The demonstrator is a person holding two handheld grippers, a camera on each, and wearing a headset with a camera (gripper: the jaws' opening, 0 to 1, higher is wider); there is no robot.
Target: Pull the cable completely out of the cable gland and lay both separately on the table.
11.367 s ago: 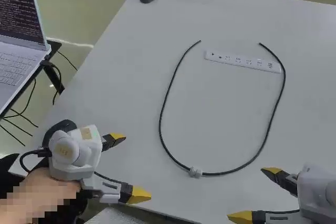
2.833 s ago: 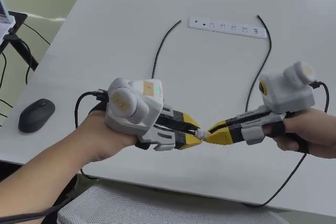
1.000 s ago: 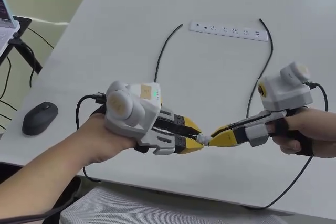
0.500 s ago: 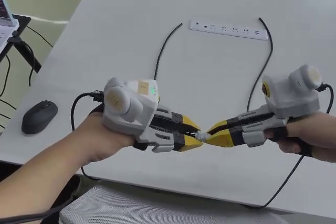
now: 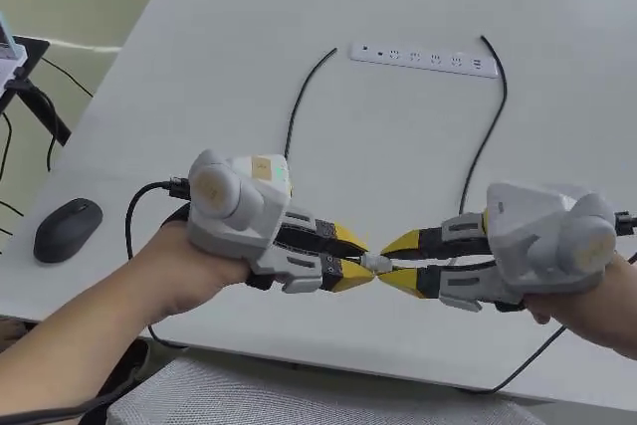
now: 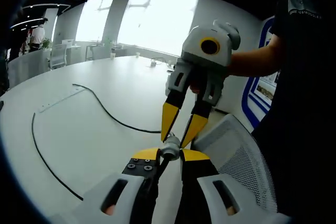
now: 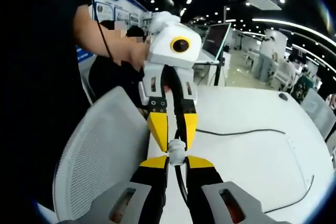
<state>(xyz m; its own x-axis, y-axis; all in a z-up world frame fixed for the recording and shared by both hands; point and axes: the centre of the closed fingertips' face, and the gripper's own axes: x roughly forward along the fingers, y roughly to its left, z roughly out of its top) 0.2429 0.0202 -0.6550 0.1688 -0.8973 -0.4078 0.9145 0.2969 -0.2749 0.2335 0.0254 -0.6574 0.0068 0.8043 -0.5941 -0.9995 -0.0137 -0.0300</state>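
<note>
The small white cable gland [image 5: 373, 264] hangs above the table's near edge with the black cable [image 5: 485, 146] still through it. My left gripper [image 5: 360, 264] comes from the left and is shut on the gland [image 6: 169, 150]. My right gripper [image 5: 390, 263] meets it tip to tip from the right. In the right gripper view the cable [image 7: 181, 178] runs down from the gland [image 7: 177, 150] between my right gripper's [image 7: 177, 162] yellow jaws, which are closed on it. The cable's two free ends lie on the table [image 5: 239, 67] beside the power strip.
A white power strip [image 5: 423, 57] lies at the table's far side. A dark mouse [image 5: 67, 229] sits on a lower surface at the left. A grey mesh chair [image 5: 299, 395] is under the near edge. The grippers' own black leads trail off the table.
Long before, cable and gland lay on the table with both grippers open. In the last second the right gripper has rolled and dropped lower, staying at the gland; the left holds still.
</note>
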